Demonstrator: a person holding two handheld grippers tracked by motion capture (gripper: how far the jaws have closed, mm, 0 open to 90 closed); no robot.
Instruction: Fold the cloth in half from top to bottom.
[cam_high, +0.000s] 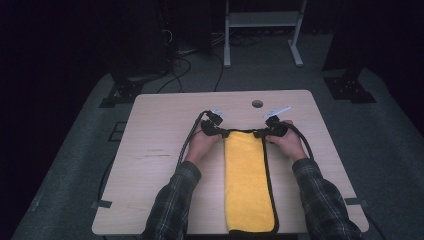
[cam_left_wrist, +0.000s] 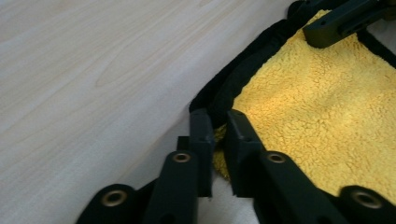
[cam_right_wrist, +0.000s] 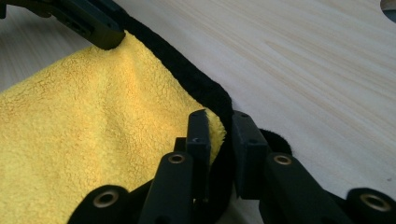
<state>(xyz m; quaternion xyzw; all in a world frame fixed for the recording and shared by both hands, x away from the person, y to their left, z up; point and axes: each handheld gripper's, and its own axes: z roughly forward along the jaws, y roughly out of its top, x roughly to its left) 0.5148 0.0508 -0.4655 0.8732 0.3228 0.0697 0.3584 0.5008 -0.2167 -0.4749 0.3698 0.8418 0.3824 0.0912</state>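
A yellow towel (cam_high: 247, 180) with a black hem lies folded into a long strip down the middle of the wooden table (cam_high: 155, 125), reaching the near edge. My left gripper (cam_high: 223, 133) is shut on the strip's far left corner; the left gripper view shows its jaws pinching the yellow towel (cam_left_wrist: 322, 116) at the black hem (cam_left_wrist: 233, 79). My right gripper (cam_high: 260, 133) is shut on the far right corner. In the right gripper view its jaws clamp the yellow towel (cam_right_wrist: 93, 126) and black hem (cam_right_wrist: 205, 88). The left gripper's jaw tip (cam_right_wrist: 100, 28) is seen at the opposite corner.
A round cable hole (cam_high: 257, 103) sits in the table near its far edge. Black cables (cam_high: 187, 142) trail from both grippers along the forearms. A white frame (cam_high: 262, 30) and dark stands are on the floor beyond the table.
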